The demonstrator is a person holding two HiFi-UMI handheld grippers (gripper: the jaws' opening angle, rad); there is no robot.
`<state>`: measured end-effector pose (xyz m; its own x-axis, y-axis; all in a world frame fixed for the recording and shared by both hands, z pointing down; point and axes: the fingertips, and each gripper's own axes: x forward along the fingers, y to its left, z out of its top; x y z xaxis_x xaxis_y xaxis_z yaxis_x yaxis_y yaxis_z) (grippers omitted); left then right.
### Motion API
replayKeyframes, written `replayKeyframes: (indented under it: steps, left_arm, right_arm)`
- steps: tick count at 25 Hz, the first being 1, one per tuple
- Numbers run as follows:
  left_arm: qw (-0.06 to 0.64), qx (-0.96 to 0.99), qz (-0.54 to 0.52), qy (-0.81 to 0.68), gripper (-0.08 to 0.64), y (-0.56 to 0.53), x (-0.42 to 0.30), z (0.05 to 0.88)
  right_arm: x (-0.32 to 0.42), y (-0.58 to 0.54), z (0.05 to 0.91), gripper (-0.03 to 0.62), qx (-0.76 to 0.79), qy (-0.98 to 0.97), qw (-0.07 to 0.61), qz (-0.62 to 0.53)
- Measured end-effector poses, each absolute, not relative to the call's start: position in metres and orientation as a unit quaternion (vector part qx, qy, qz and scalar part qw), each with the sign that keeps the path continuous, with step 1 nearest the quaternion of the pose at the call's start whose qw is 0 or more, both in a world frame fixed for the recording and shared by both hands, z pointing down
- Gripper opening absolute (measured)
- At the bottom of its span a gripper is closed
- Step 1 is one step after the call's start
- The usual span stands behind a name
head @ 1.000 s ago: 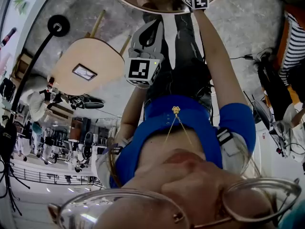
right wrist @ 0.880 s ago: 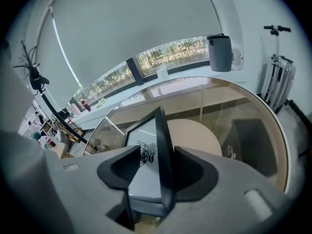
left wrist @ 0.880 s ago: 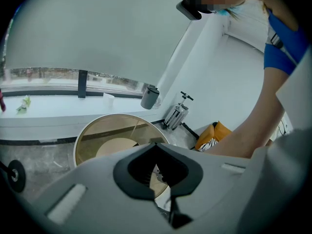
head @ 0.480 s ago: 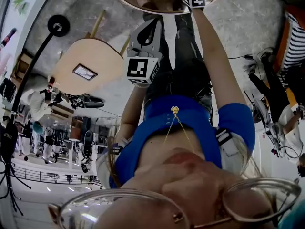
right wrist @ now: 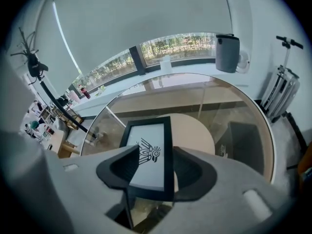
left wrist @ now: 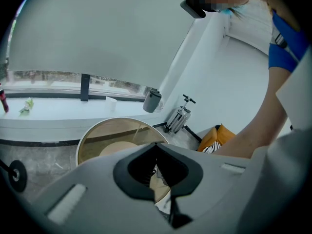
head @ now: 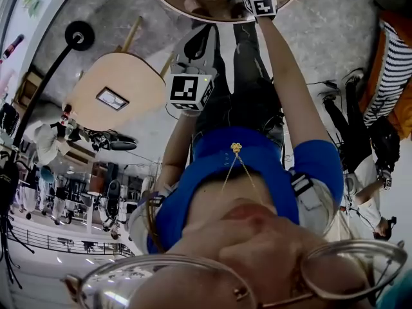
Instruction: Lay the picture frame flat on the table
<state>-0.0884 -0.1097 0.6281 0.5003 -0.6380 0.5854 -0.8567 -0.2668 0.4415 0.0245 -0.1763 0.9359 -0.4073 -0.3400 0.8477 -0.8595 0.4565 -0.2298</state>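
Note:
In the right gripper view a black picture frame with a white picture and a black figure lies face up on the round glass table. My right gripper stands open around its near end, one jaw on each side, pads not pressing. In the head view this gripper is over the table's edge at the top. My left gripper hangs lower, away from the table. In the left gripper view its jaws meet at the tips with nothing between them.
A tan table with a small frame on it stands at the left, beside a black lamp stand. A grey bin and a scooter stand beyond the glass table. People move at the right.
Both grippers have drifted only slightly upward in the head view. The people at the right edge have walked further into view.

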Motion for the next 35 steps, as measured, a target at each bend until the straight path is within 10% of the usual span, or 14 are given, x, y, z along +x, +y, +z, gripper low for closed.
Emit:
replayKeyframes:
  steps: [10, 35]
  left_arm:
    - [0.355, 0.789, 0.126, -0.486, 0.002, -0.127, -0.086, 0.586]
    - [0.244, 0.826, 0.082, -0.501, 0.002, -0.145, -0.068, 0.440]
  right_arm:
    - [0.004, -0.169, 0.865, 0.002, 0.301, -0.815, 0.385, 0.311]
    - [-0.020, -0.184, 0.527, 0.002, 0.177, -0.957, 0.138, 0.183]
